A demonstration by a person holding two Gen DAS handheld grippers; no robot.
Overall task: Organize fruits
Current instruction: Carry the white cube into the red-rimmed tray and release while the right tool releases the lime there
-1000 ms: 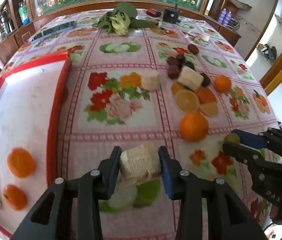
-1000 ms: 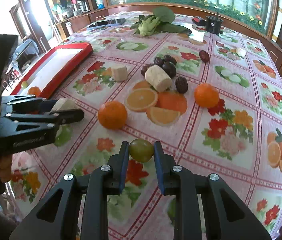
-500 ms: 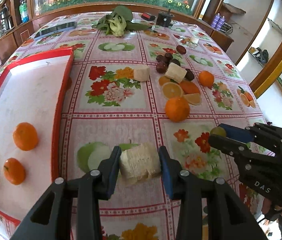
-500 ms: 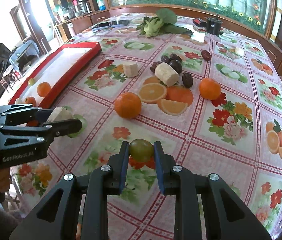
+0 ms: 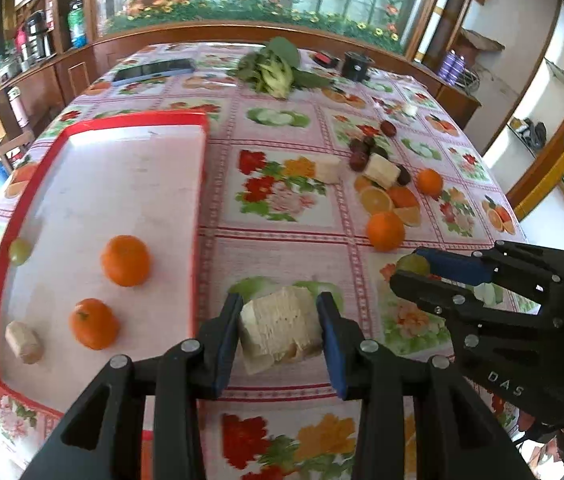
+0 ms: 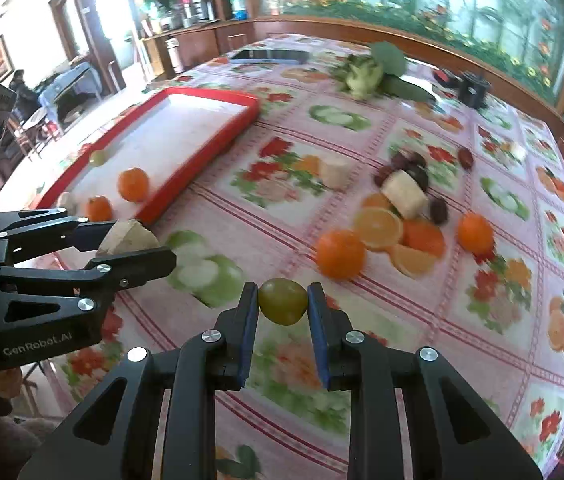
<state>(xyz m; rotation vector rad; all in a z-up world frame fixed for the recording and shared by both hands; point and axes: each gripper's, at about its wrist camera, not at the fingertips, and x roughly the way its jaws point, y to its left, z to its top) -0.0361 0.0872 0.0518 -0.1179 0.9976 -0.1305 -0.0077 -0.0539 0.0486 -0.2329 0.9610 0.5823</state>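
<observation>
My left gripper [image 5: 278, 326] is shut on a pale banana chunk [image 5: 278, 328], held above the tablecloth just right of the red tray [image 5: 198, 200]. My right gripper [image 6: 283, 302] is shut on a green grape [image 6: 283, 301]; in the left wrist view it [image 5: 411, 270] shows at the right with the grape [image 5: 413, 264]. The tray holds two oranges [image 5: 125, 260], a banana chunk [image 5: 24, 342] and a green grape [image 5: 20, 251]. Loose on the cloth lie two oranges [image 6: 339, 254], two banana chunks [image 6: 403, 194] and several dark dates [image 6: 411, 164].
Leafy greens [image 5: 276, 70], a phone [image 5: 154, 70] and a small black pot [image 5: 355, 65] sit at the table's far end. Wooden cabinets border the table at the left and back. The cloth's printed fruit and flowers [image 5: 278, 192] are flat pictures.
Both grippers have drawn back and up toward the near edge while drifting left toward the tray, each keeping its fruit. More of the tray and its fruit now shows.
</observation>
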